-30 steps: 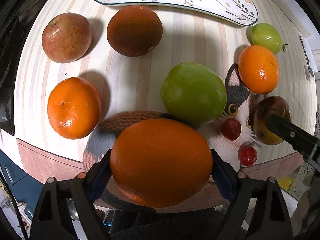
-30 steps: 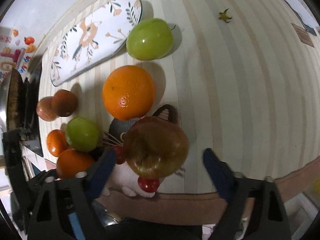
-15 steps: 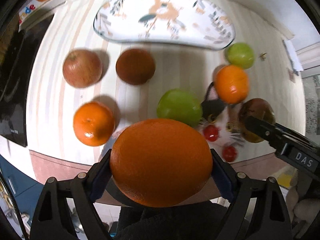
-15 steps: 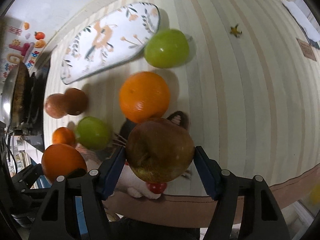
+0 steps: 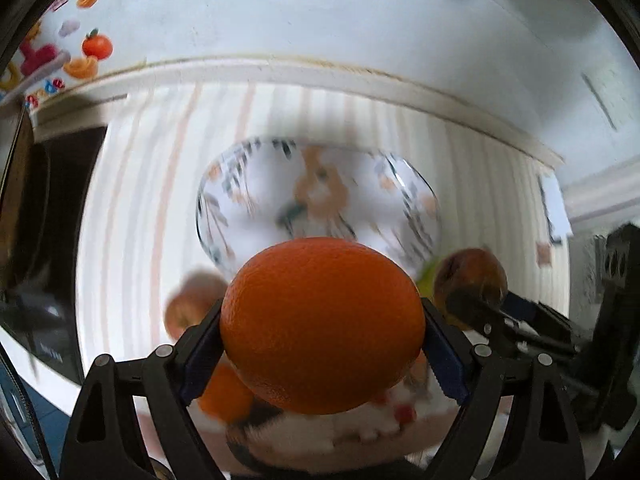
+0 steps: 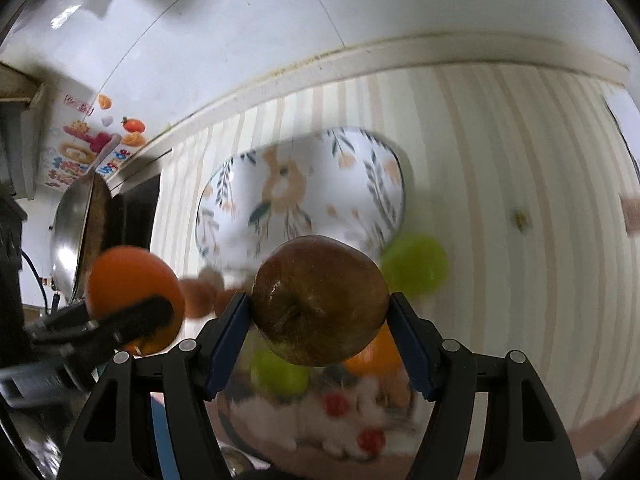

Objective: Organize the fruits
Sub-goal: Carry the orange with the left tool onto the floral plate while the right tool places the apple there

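My left gripper is shut on a large orange and holds it in the air above the table. My right gripper is shut on a dark red-brown apple, also lifted. The floral plate lies ahead on the striped cloth; it also shows in the right wrist view. The apple in the right gripper shows at the right of the left wrist view. The orange in the left gripper shows at the left of the right wrist view.
Below lie a green apple, another green fruit, an orange, small red fruits on a cat-pattern mat, and a reddish apple. A metal wok stands at the left by the wall.
Both grippers have lifted with their fruit and tilted up toward the plate and the wall. The right gripper closed on the apple during the last second.
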A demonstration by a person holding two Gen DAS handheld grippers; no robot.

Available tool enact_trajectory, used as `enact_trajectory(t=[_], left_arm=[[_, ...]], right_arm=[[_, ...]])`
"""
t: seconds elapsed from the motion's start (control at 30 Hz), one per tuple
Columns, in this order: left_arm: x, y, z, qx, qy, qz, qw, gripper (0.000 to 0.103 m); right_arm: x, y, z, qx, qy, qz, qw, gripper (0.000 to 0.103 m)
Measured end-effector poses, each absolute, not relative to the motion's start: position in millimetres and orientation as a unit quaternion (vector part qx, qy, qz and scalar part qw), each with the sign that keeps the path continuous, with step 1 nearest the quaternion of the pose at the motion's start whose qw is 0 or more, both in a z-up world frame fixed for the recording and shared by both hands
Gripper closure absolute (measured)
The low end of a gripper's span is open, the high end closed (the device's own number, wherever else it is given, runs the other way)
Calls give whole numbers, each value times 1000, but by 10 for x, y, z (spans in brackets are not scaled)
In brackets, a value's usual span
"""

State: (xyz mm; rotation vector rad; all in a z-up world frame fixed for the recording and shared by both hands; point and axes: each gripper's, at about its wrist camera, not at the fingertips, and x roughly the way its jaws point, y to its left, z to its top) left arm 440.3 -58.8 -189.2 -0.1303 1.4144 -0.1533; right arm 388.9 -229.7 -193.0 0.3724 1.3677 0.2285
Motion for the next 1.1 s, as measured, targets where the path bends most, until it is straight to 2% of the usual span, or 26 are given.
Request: enact_trajectory(t=[0.17, 0.37, 0.6, 0.9, 0.97, 1.03, 1.1], left_arm=[[5018, -553, -2313, -49, 673, -51, 736, 14], [5410, -490, -2803, -52, 706, -32, 706, 14], [5506, -409, -3070, -73, 730, -27, 678, 14], [5473, -259, -3200, -97, 742, -13, 663, 13], [5481, -217, -3205, -99, 739, -15, 666, 13], [5458, -197, -3200, -100, 738, -17, 667, 13], [5431, -177, -3198, -100, 739, -19, 666, 13]], right_arm=[[4540, -2141, -2260, 156, 644, 103, 742, 31], [5118, -2012, -2699, 131, 668, 95, 726, 31], [5350, -1999, -2959, 139, 691, 97, 703, 31], [5408, -1965, -3005, 150, 703, 100, 688, 29], [5416, -1964, -3016, 158, 706, 100, 684, 23], [5425, -1957, -3027, 158, 706, 100, 683, 12], [5425, -1928, -3011, 157, 706, 100, 683, 9]])
